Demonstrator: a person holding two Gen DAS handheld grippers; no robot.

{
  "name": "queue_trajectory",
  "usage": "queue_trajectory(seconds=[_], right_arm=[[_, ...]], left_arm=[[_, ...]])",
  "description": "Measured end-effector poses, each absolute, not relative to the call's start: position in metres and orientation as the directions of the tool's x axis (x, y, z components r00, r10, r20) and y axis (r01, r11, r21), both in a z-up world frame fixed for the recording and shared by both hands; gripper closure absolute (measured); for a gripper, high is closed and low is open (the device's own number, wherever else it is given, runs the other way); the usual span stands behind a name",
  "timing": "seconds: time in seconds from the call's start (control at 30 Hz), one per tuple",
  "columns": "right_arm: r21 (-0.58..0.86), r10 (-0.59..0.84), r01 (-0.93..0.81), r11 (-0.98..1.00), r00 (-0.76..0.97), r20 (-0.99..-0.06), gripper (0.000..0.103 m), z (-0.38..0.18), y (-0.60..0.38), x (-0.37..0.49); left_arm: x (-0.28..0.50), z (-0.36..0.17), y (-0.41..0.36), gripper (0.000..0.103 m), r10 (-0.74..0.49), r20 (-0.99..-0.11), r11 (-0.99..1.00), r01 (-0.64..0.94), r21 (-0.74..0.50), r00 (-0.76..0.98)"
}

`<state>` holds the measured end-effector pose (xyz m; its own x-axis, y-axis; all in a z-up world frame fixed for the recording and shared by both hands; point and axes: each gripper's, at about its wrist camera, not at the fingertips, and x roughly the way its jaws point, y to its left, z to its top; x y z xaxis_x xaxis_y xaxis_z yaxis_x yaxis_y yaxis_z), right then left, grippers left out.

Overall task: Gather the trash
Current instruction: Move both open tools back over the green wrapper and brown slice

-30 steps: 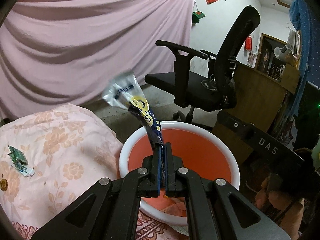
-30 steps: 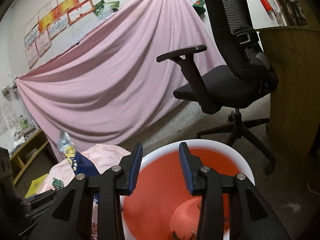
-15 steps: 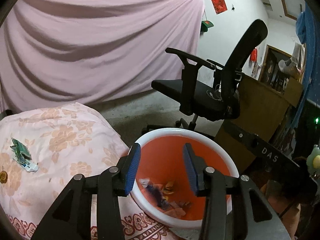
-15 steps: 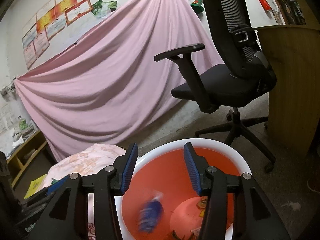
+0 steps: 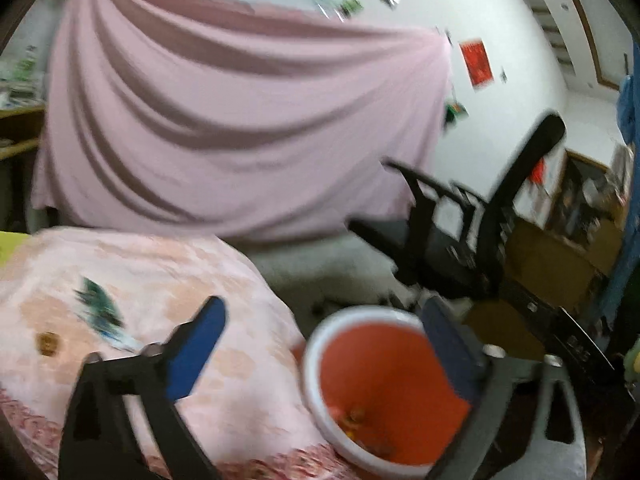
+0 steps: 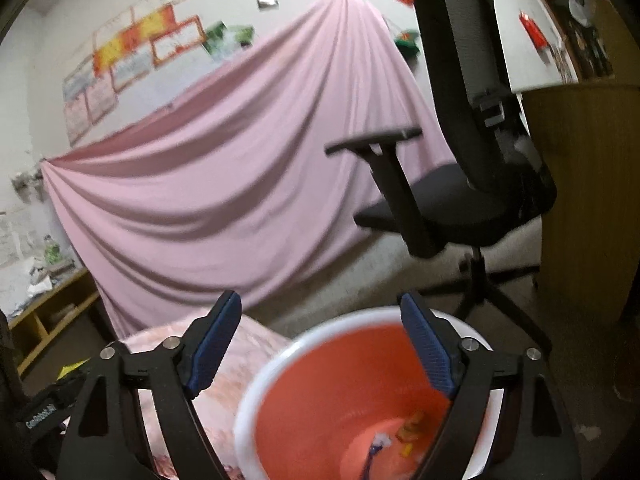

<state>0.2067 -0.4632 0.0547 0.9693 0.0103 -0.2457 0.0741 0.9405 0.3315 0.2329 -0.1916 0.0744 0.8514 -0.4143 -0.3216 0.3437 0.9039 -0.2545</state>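
Observation:
An orange bin with a white rim (image 5: pixel 320 344) stands by the floral-clothed table (image 5: pixel 160 268); it also shows in the right wrist view (image 6: pixel 280 364). Scraps of trash lie at its bottom (image 6: pixel 412 428), among them a blue wrapper (image 6: pixel 374 452). My left gripper (image 5: pixel 324 340) is wide open and empty above the table edge and bin. My right gripper (image 6: pixel 320 340) is wide open and empty above the bin. A green and white wrapper (image 5: pixel 100 312) and a small brown round piece (image 5: pixel 48 342) lie on the table to the left.
A black office chair (image 5: pixel 472 232) stands behind the bin, also in the right wrist view (image 6: pixel 472 184). A wooden desk (image 6: pixel 588 200) is at the right. A pink sheet (image 5: pixel 224 132) hangs at the back. A low wooden shelf (image 6: pixel 48 308) is at far left.
My left gripper let go of the blue and yellow wrapper, which fell into the bin, then opened wider and swung left over the table. My right gripper opened wider over the bin.

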Motion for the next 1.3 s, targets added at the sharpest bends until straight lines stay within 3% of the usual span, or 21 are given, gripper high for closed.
queue_trajectory(seconds=[0.2,0.63,1.0,1.3], right_arm=[[0.289,0.057,-0.012,0.957,0.987,-0.148,0.000,0.066,-0.431,0.203],[0.152,0.171,-0.180,0.972,0.983,0.069,0.000,0.081,-0.336,0.196],[0.117,0.240,-0.241,0.963,0.970,0.023,0.000,0.070,-0.280,0.221],[0.075,0.333,-0.327,0.942,0.937,-0.102,0.000,0.060,-0.248,0.251]], left_arm=[[0.212,0.082,-0.142,0.003,-0.298,-0.221,0.939,0.243,-0.242,0.929],[0.165,0.080,-0.045,0.003,-0.080,-0.085,0.990,0.069,-0.125,0.993],[0.165,0.053,0.003,0.003,0.040,-0.045,0.995,-0.043,-0.088,0.998],[0.187,0.042,0.027,0.003,0.049,-0.177,0.993,-0.068,-0.099,0.983]])
